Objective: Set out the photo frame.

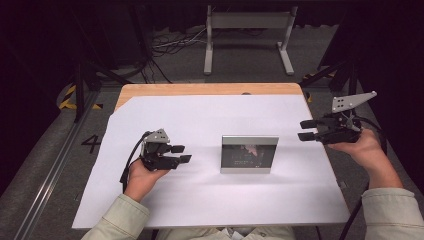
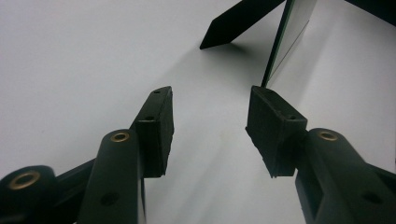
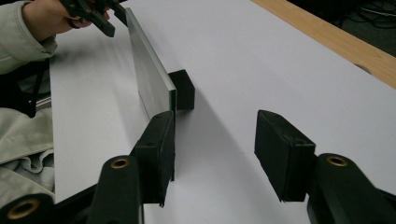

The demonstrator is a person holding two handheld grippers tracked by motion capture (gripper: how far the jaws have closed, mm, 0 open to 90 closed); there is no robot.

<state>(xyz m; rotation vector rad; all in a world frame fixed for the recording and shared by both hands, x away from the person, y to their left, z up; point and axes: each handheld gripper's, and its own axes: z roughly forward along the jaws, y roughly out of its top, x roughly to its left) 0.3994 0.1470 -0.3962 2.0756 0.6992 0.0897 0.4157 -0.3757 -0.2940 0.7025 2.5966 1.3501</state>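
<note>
Between the two grippers, a silver picture frame stands upright on the white sheet, its long axis running from one hand to the other. Both the left gripper and the right gripper are wide apart and hold nothing; the left one is nearer to the frame's edge.

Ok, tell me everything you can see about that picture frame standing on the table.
The picture frame is a small landscape rectangle with a silver-looking border and a dark, glossy front. It stands upright on the white sheet, propped from behind by a black easel leg. Nothing grips it; an open hand-held gripper sits apart on each side.
</note>
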